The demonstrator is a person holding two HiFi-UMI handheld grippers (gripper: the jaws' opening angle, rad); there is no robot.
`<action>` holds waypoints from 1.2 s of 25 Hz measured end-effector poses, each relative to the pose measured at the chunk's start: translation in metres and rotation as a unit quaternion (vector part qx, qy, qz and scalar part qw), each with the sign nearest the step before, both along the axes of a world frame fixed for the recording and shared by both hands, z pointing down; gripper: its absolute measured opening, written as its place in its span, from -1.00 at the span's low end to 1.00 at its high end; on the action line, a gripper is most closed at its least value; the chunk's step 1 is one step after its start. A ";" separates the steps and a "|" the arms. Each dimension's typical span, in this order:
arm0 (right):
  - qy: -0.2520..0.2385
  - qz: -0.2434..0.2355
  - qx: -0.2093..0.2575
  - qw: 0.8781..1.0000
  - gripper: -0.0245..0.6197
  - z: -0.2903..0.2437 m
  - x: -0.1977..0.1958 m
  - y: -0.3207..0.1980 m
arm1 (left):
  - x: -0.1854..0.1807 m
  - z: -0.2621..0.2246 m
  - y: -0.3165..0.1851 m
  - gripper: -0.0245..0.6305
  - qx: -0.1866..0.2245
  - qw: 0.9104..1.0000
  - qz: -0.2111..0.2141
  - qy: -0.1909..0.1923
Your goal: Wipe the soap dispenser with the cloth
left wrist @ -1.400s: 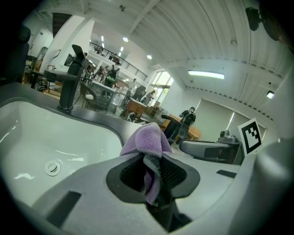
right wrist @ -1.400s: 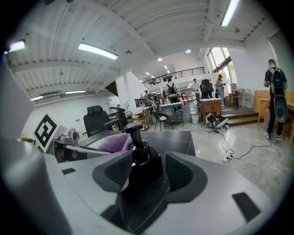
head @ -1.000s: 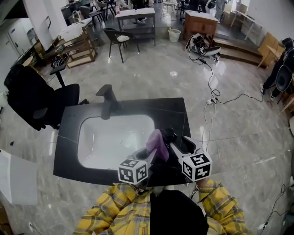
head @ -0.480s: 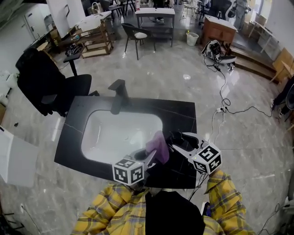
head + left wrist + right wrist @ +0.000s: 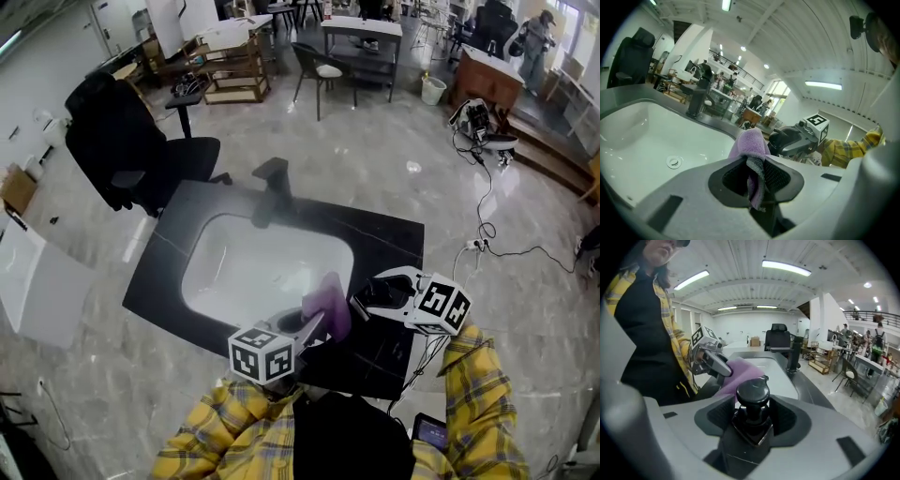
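Note:
A purple cloth sticks up from my left gripper, which is shut on it above the front right of the sink. In the left gripper view the cloth is pinched between the jaws of the left gripper. My right gripper lies turned on its side and points left, shut on a black soap dispenser. The right gripper view shows the dispenser with its round pump head between the jaws of the right gripper. There the cloth sits just behind the pump head, close to it or touching it.
A white basin is set in a black counter with a black faucet at its far rim. A black office chair stands to the far left. Cables run over the floor on the right.
My right gripper has rolled onto its side and swung to point left at the cloth, with the dispenser still in it. The left gripper and cloth rose slightly. The head view turned.

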State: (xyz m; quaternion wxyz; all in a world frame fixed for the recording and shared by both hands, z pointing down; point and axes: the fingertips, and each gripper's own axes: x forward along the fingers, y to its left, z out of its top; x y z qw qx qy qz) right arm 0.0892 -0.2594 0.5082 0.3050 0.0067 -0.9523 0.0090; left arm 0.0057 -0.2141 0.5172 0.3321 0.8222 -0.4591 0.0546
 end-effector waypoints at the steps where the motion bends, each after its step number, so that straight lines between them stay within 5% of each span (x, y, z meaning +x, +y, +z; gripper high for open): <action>1: 0.013 -0.014 -0.001 1.000 -0.26 0.003 0.000 -0.001 | -0.001 -0.001 0.000 -0.73 0.001 1.000 -0.003 -0.001; 7: 0.030 -0.052 -0.023 0.998 -0.31 0.008 -0.001 -0.005 | -0.008 -0.001 -0.005 -0.73 -0.002 1.000 -0.016 -0.003; 15: -0.030 0.131 -0.039 0.990 -0.32 0.008 -0.004 -0.026 | -0.003 0.001 -0.016 -0.73 -0.001 1.000 -0.010 -0.002; 20: -0.067 0.257 -0.059 0.962 -0.32 0.009 0.004 -0.038 | 0.002 0.001 -0.023 -0.73 -0.001 1.000 0.004 -0.002; 25: -0.067 0.349 -0.029 0.934 -0.34 0.011 0.011 -0.045 | 0.004 0.001 -0.023 -0.73 0.002 1.000 0.018 -0.004; 30: -0.063 0.461 -0.007 0.885 -0.35 0.010 0.017 -0.048 | 0.003 -0.002 -0.020 -0.73 0.004 1.000 0.020 -0.003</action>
